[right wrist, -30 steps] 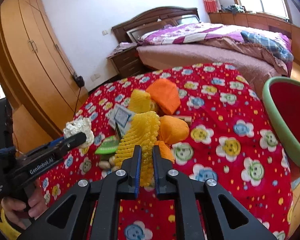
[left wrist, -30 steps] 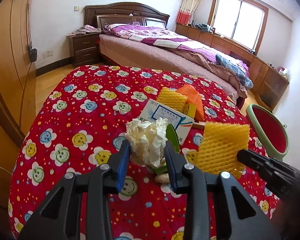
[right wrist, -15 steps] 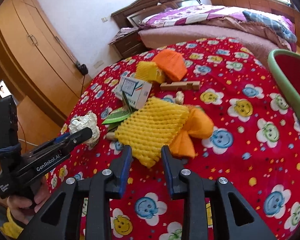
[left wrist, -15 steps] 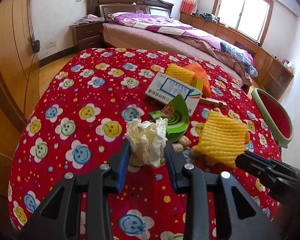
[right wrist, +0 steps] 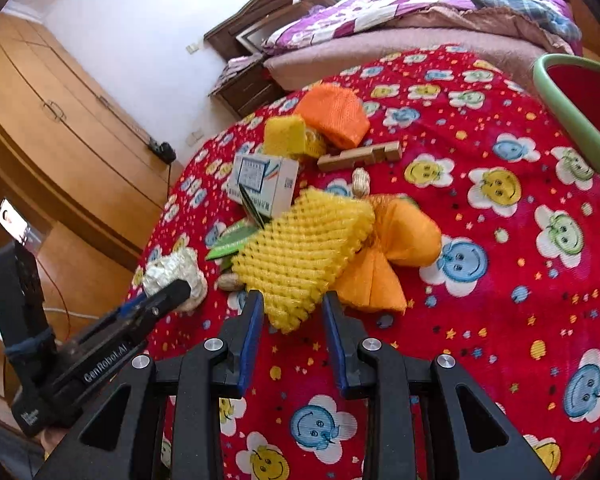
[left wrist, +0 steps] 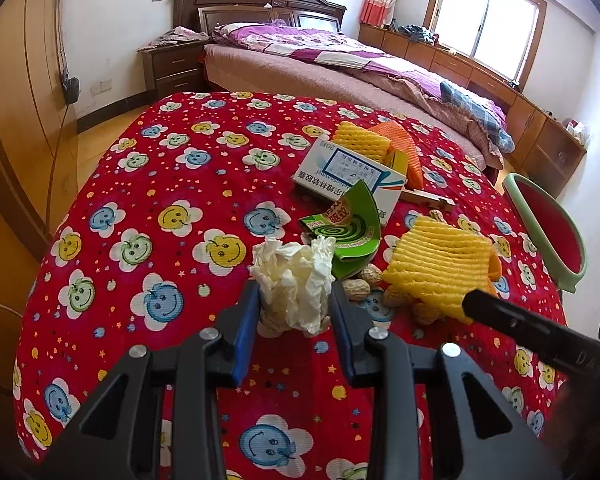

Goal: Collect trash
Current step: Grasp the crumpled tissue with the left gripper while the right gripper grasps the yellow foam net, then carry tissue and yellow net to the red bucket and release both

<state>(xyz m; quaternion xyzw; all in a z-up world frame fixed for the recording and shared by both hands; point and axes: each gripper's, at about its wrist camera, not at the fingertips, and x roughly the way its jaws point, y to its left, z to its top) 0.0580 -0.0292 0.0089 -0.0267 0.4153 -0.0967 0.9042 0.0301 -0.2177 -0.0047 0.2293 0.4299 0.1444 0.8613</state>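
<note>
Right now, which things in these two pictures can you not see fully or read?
- Red bin: both views, cut by the right edge; its contents are not visible.
- White medicine box: left view, green wrapper covers one corner.
- Peanuts: largely under the yellow foam net.
- Crumpled tissue: underside hidden by left claw.

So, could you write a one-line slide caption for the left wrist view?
Left tool grips a crumpled tissue over the red tablecloth, beside scattered trash.

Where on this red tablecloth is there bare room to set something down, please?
Free: the tablecloth left of the white box and crumpled tissue, and the stretch between the orange net and the green-rimmed bin. Crowded: the middle pile around the yellow foam net.
</note>
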